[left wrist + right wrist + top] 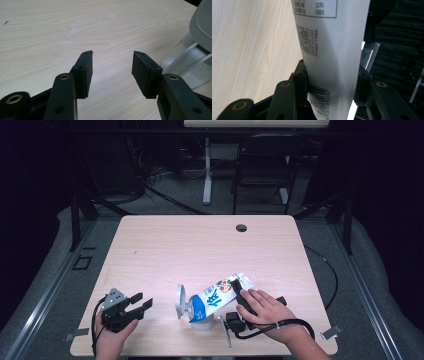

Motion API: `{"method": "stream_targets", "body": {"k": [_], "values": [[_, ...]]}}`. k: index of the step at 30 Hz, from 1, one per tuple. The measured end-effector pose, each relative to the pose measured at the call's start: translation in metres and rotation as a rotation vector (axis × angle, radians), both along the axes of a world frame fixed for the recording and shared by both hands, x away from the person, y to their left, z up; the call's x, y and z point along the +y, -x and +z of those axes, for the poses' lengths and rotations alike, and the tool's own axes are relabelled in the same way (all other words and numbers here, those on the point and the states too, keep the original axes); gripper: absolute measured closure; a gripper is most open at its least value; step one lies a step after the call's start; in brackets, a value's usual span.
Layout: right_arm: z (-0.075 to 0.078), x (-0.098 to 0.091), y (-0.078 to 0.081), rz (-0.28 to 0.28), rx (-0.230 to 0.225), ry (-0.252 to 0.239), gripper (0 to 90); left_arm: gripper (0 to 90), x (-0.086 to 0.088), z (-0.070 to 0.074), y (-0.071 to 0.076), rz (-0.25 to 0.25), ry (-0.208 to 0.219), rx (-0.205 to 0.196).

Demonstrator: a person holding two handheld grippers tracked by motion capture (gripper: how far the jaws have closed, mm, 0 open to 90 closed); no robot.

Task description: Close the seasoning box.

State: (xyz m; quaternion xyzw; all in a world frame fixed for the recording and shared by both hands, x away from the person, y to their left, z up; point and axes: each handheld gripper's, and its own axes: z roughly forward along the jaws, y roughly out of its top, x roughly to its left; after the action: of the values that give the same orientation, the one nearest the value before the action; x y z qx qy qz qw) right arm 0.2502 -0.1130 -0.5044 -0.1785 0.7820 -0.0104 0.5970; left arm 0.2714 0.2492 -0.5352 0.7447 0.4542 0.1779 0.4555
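Note:
A white and blue drink pouch (218, 295) with a fruit picture lies tilted at the table's front, its low end at a clear container (202, 322) with a raised grey lid (180, 301). My right gripper (239, 287) is shut on the pouch's upper end. In the right gripper view both pads press the pouch's white back (332, 50), which carries a barcode and a printed code, with my right gripper (332, 72) around it. My left gripper (141, 303) stands open near the front left with nothing between its pads; its own view has my left gripper (112, 65) over bare wood, the clear container (190, 62) to its right.
The wooden table (200, 245) has a round cable hole (241, 228) near its far edge. A black chair (262, 165) and a white table leg (207, 170) stand beyond it. Cables trail from both grippers over the front edge.

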Motion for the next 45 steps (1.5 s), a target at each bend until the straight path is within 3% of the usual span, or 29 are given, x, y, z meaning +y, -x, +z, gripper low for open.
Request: {"method": "stream_targets", "body": {"k": [17, 23, 26, 28, 45], "values": [[0.0003, 0.0001, -0.0005, 0.006, 0.006, -0.005, 57.1, 51.6, -0.0002, -0.0002, -0.0001, -0.002, -0.001, 0.000], [0.0020, 0.0009, 0.0007, 0.000, -0.002, 0.017, 57.3, 51.7, -0.0003, -0.0003, -0.0002, -0.002, -0.001, 0.000], [0.0010, 0.0003, -0.0005, 0.015, 0.007, 0.001, 57.4, 51.6, -0.0003, -0.0004, -0.0002, -0.002, -0.001, 0.000], [0.0027, 0.0013, 0.0010, 0.001, -0.004, 0.024, 57.5, 51.6, -0.0004, -0.0004, -0.0001, -0.002, -0.001, 0.001], [0.0040, 0.0018, 0.0015, 0.001, 0.004, 0.033, 58.4, 51.7, -0.0006, -0.0004, 0.0000, 0.000, 0.001, 0.002]]}}
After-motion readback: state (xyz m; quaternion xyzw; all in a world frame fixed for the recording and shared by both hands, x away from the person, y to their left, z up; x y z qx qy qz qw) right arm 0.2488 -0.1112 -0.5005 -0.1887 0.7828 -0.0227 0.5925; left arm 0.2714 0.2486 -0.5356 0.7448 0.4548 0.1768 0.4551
